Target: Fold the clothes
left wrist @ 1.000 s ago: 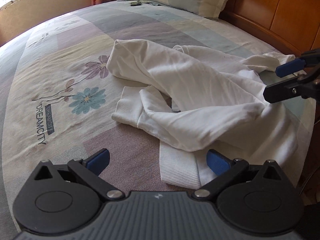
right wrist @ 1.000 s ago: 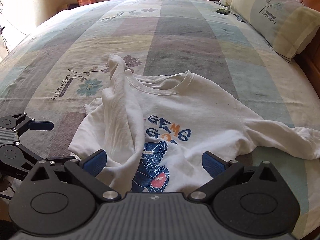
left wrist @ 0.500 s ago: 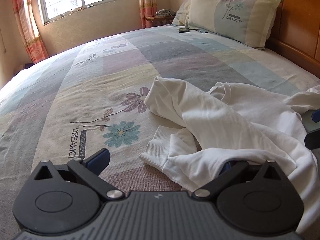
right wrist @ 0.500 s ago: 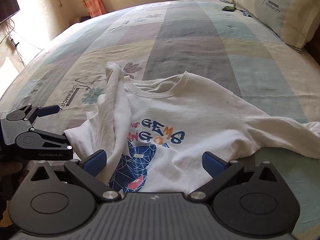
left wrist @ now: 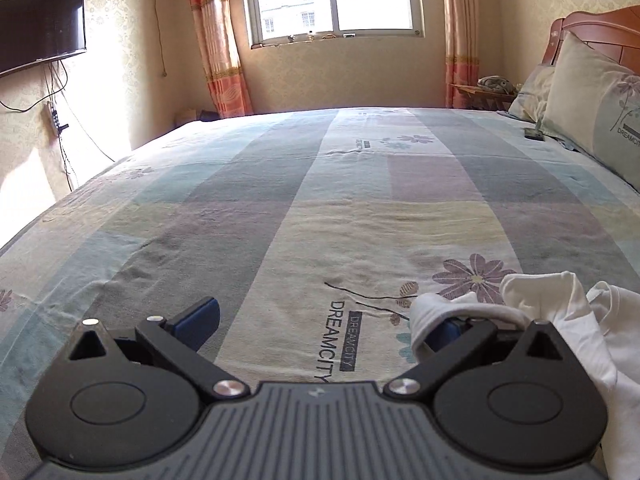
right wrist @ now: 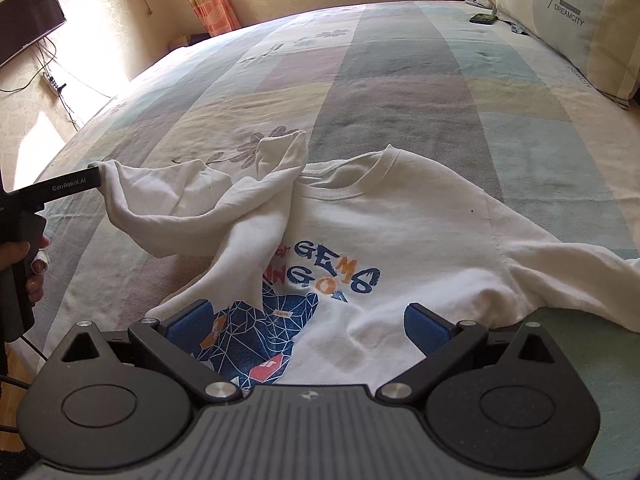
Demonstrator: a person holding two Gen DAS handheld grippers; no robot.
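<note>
Far left of the right wrist view: a hand (right wrist: 30,264) is being seen wrapped around the black handle of the left gripper (right wrist: 94,176). The tip of that gripper is being buried in the cuff end of a white cotton sleeve (right wrist: 160,200); the sleeve is being held off the bedspread and stretched out to the left. From the left wrist view the two blue-padded fingers are being shown spread wide, with the cuff draped over the right finger (left wrist: 444,332) only and the left finger (left wrist: 198,316) bare. No pinch is being made; the cloth is merely being hooked.

Centre: the white long-sleeved sweatshirt with a blue and orange printed front (right wrist: 400,232) is being laid face up on the pastel patchwork bedspread with purple flower prints (right wrist: 400,80). Its ribbed neckline is being pointed toward the far side of the bed. The lifted sleeve is being crossed over the shirt's left part, partly covering the print.

Lower centre: the right gripper (right wrist: 308,320) is being held just above the shirt's hem area, its fingers spread apart, with nothing between them.

Right: the other sleeve (right wrist: 568,276) is being left lying flat, stretched toward the bed's edge. A cream pillow with a flower print (right wrist: 580,20) is being seen at the top right.
</note>
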